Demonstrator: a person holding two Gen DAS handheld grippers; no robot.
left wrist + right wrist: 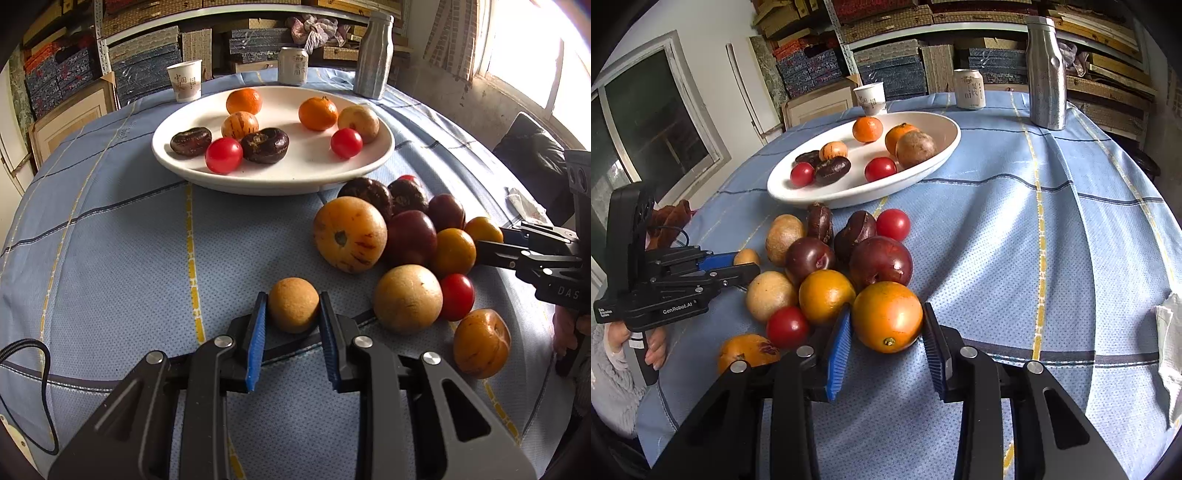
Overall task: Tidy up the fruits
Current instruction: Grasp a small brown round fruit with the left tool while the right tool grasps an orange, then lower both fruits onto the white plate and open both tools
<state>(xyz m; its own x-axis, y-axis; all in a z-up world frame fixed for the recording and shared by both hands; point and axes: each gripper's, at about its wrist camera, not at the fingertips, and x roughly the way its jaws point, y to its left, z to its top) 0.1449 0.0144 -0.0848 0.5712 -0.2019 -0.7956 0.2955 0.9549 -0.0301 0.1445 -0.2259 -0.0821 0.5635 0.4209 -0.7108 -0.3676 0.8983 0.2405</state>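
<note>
My left gripper is shut on a small round tan fruit that rests on the blue cloth; the right wrist view shows the same gripper and fruit. My right gripper has its blue pads against both sides of an orange at the near edge of the fruit pile. From the left wrist view this gripper reaches in from the right to that orange. A white plate behind the pile holds several fruits.
The loose pile has plums, tomatoes, oranges, tan fruits and dark chestnut-like ones. A paper cup, a can and a metal bottle stand behind the plate. A crumpled tissue lies at the right edge. A hand grips the left handle.
</note>
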